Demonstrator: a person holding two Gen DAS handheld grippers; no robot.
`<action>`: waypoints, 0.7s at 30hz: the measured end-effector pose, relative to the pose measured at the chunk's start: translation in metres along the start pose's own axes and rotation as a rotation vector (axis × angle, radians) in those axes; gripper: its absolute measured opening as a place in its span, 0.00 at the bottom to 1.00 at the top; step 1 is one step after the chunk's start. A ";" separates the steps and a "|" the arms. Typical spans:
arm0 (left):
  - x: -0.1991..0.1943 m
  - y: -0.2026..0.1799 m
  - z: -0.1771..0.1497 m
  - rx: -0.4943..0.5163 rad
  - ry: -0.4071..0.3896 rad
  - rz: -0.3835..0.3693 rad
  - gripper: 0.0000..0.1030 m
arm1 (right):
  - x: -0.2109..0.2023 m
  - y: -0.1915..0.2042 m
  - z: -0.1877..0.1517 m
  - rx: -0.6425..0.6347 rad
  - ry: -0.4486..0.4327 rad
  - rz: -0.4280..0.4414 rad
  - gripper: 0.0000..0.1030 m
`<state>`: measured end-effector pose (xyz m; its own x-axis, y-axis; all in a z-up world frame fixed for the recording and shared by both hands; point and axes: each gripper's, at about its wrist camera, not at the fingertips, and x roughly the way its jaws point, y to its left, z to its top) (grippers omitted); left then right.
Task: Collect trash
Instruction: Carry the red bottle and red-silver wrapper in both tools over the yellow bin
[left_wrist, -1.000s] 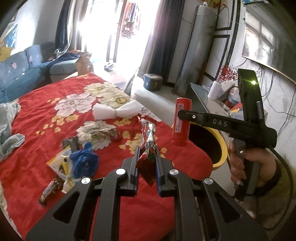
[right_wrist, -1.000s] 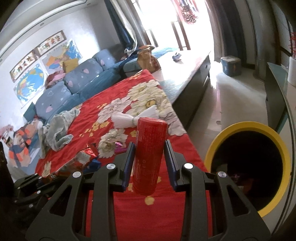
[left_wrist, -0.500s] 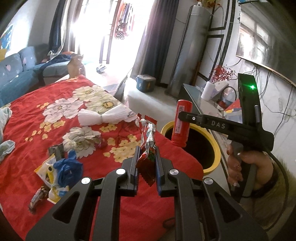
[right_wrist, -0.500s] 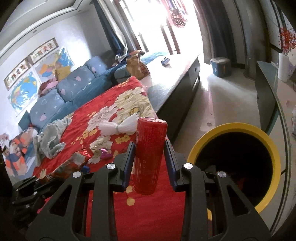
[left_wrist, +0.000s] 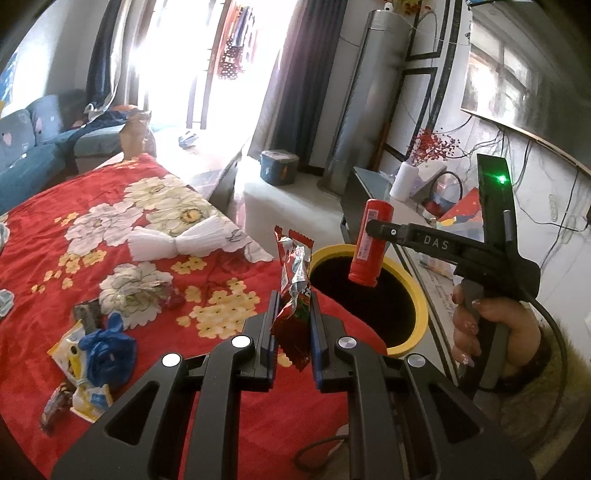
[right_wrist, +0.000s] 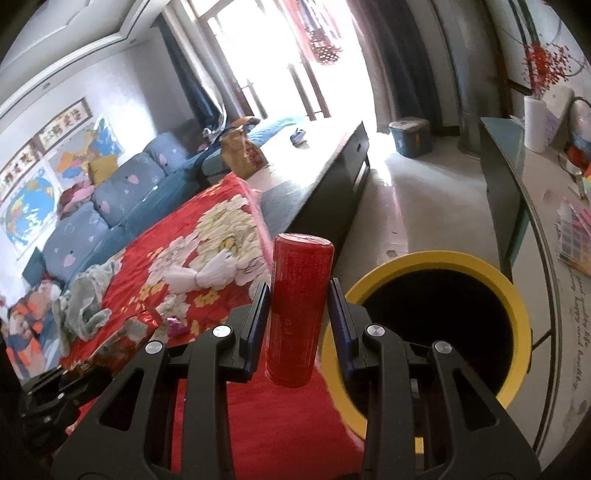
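The red floral blanket (left_wrist: 229, 273) still carries scattered wrappers (left_wrist: 88, 362). Beside its edge stands the yellow-rimmed bin (right_wrist: 517, 302), its dark inside unreadable. My right gripper (right_wrist: 299, 317), nearer it, clamps the red can (right_wrist: 297, 306) upright over the rim; my left gripper (left_wrist: 291, 325) pinches a crinkled red wrapper (left_wrist: 293, 291) short of the bin, over the blanket.

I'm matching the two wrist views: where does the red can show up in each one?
Left wrist view: red can right of centre, held upright in the right hand-held gripper above the bin.
Right wrist view: can at centre between the pads.
Shared landmark: the yellow-rimmed bin.
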<state>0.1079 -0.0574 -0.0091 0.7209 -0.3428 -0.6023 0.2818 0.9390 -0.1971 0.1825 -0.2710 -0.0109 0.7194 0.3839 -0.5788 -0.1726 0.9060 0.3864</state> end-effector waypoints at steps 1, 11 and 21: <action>0.002 -0.001 0.001 0.001 0.001 -0.003 0.13 | -0.001 -0.002 0.000 0.005 -0.001 -0.003 0.25; 0.022 -0.020 0.003 0.018 0.020 -0.031 0.13 | -0.004 -0.033 0.006 0.049 -0.032 -0.076 0.25; 0.048 -0.039 0.007 0.031 0.050 -0.052 0.13 | 0.001 -0.060 0.006 0.082 -0.026 -0.134 0.25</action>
<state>0.1356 -0.1109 -0.0249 0.6725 -0.3888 -0.6297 0.3382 0.9183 -0.2058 0.1976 -0.3262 -0.0309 0.7498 0.2544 -0.6108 -0.0189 0.9310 0.3647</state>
